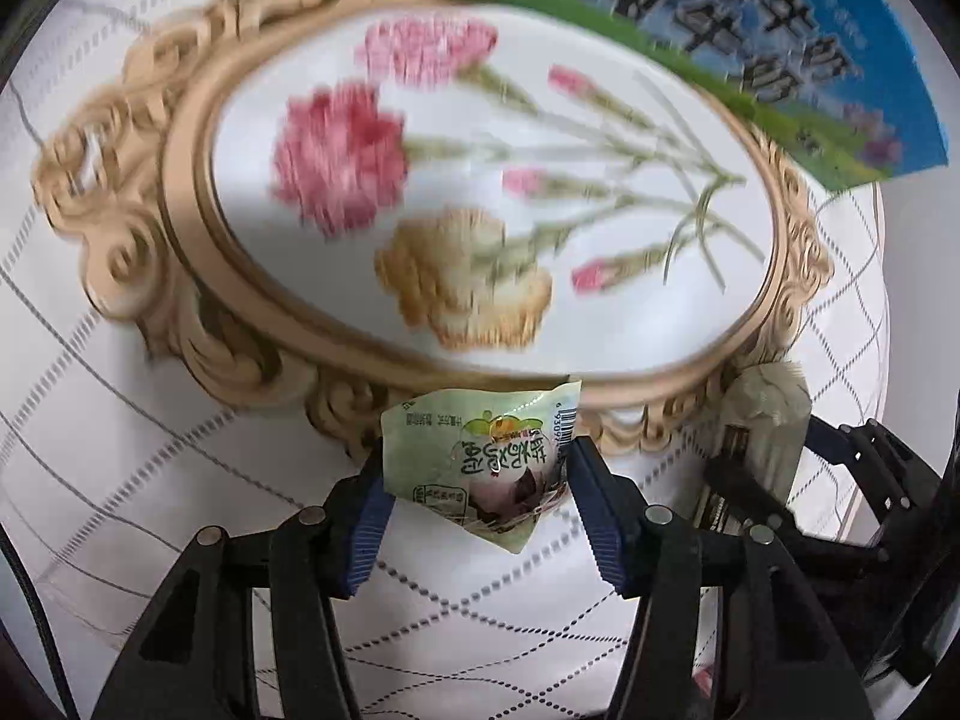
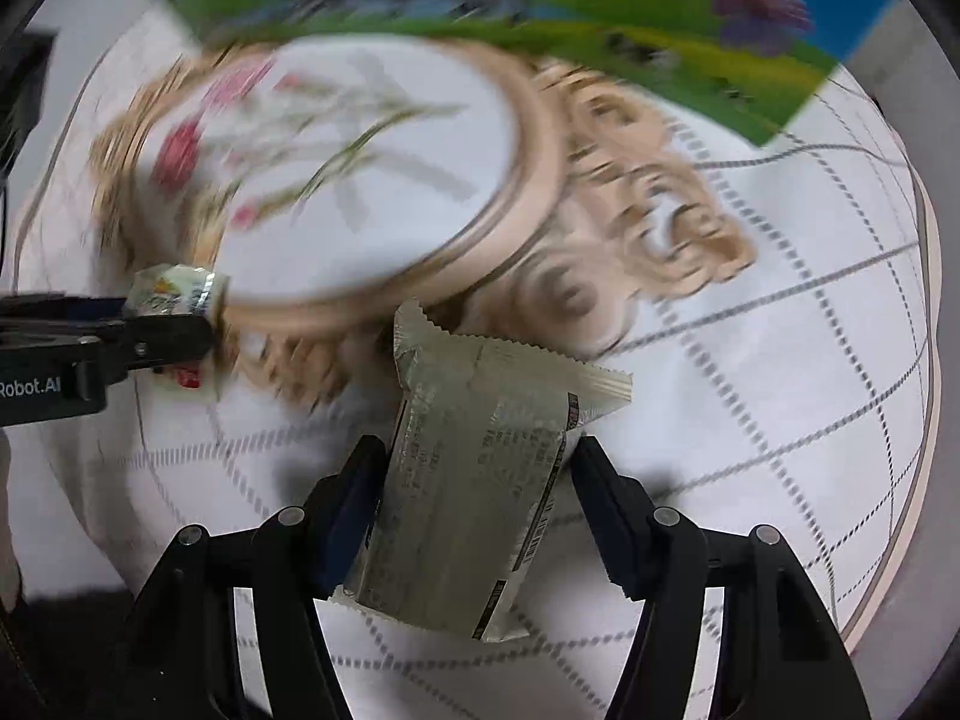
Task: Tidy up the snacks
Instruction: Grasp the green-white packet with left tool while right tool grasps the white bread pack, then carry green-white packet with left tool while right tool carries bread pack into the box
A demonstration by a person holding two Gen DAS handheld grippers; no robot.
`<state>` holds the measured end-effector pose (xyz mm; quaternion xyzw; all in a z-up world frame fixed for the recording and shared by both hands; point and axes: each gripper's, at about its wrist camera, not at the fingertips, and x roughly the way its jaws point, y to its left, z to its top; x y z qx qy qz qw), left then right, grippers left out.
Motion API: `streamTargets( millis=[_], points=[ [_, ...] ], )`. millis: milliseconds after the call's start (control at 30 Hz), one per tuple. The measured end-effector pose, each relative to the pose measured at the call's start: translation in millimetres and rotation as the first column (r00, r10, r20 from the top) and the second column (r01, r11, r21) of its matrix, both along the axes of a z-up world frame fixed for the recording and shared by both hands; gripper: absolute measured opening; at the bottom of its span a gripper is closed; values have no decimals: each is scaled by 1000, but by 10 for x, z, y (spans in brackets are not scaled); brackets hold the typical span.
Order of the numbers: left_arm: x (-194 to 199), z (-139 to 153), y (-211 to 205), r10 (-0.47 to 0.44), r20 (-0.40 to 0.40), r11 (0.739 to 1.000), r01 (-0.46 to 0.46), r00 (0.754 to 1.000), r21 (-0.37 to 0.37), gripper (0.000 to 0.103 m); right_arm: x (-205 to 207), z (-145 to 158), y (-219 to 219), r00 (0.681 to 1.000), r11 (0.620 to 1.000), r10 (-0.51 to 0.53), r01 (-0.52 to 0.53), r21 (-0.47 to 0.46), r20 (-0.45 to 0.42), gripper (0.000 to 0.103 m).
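A white quilted cloth [image 1: 150, 480] stitched in grey diamonds is covering the round desk [image 2: 927, 276] I am working over, and an oval tray [image 1: 180, 276] with a carved tan rim and painted carnations is lying on it, a blue-and-green milk carton [image 1: 750, 30] lying at its far edge. Beyond the desk's edge the room is falling into darkness and I cannot make it out.

My left hand-held gripper [image 1: 477, 474] is pinching a small pale-green snack packet [image 1: 480, 462] by both sides, the blue pads [image 1: 369, 516] pressing into the crinkled film just short of the tray's near rim. I am judging it light, soft and crushable, so I am wanting the grip kept on the flat body below the top seal, where the film should not slide.

My right hand-held gripper [image 2: 477, 510] is straddling a longer silvery-beige wrapper bar [image 2: 474, 480] with zigzag sealed ends. The left finger is touching its edge; on the right I am seeing what looks like a sliver of gap, so I am reading the jaws as not yet clamped. The foil is looking slick and the contents possibly brittle, so I am favouring a hold across the middle of the bar, clear of the thin end flaps, with gentle pressure.

Both views are blurring with motion, so finer print is staying unreadable.
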<state>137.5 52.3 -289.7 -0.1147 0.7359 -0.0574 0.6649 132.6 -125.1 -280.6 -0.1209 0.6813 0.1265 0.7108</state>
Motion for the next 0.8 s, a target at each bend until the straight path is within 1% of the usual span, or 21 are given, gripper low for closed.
streamTargets(
  millis=[67, 133, 200, 267, 300, 367, 400, 433, 467, 533, 633, 700, 767, 800],
  points=[
    [5, -53, -4, 15, -9, 1000, -15, 1000, -16, 57, -31, -24, -6, 1000, 1000, -19, 19, 9, -12, 67],
    [26, -116, -23, 12, -25, 999, -13, 1000, -35, 64, -36, -43, -53, 999, 999, -45, 45, 15, -16, 68],
    [5, -154, -70, -12, -34, 999, 11, 999, -41, 75, -14, -45, -113, 995, 995, -93, 93, 36, -23, 68],
    [24, -180, -179, -37, -33, 999, 36, 999, -27, 78, 22, -31, -268, 990, 989, -135, 137, 60, -32, 71],
    [33, -187, -239, -55, -28, 998, 55, 998, -6, 78, 87, -5, -354, 988, 986, -149, 151, 64, -37, 71],
    [36, -214, -305, -60, -14, 998, 60, 998, 18, 77, 184, -5, -453, 984, 982, -173, 175, 63, -39, 71],
    [32, -210, -343, -67, -1, 997, 67, 998, 41, 68, 201, -5, -477, 983, 982, -179, 181, 60, -36, 71],
    [-35, -192, -490, -82, 11, 994, 81, 997, 72, 61, 213, -21, -507, 982, 981, -188, 189, 51, -27, 70],
    [-107, -177, -578, -97, 27, 991, 94, 995, 91, 59, 240, -84, -416, 982, 981, -190, 190, 41, -18, 68],
    [-158, -152, -625, -92, 44, 992, 88, 995, 93, 55, 187, -110, -410, 982, 982, -189, 189, 28, 7, 64],
    [-158, -76, -599, -96, 56, 992, 91, 994, 92, 55, 129, -65, -428, 974, 973, -226, 223, 63, 33, 63],
    [-146, -19, -543, -100, 60, 992, 95, 993, 84, 55, 13, 41, -595, 969, 967, -242, 238, 88, 37, 63],
    [-137, 57, -501, -103, 66, 993, 99, 992, 67, 55, 31, 123, -676, 964, 958, -264, 258, 122, 33, 62],
    [-130, 110, -398, -105, 70, 993, 101, 992, 56, 55, 61, 203, -688, 962, 956, -270, 264, 132, 34, 62]
  ],
)
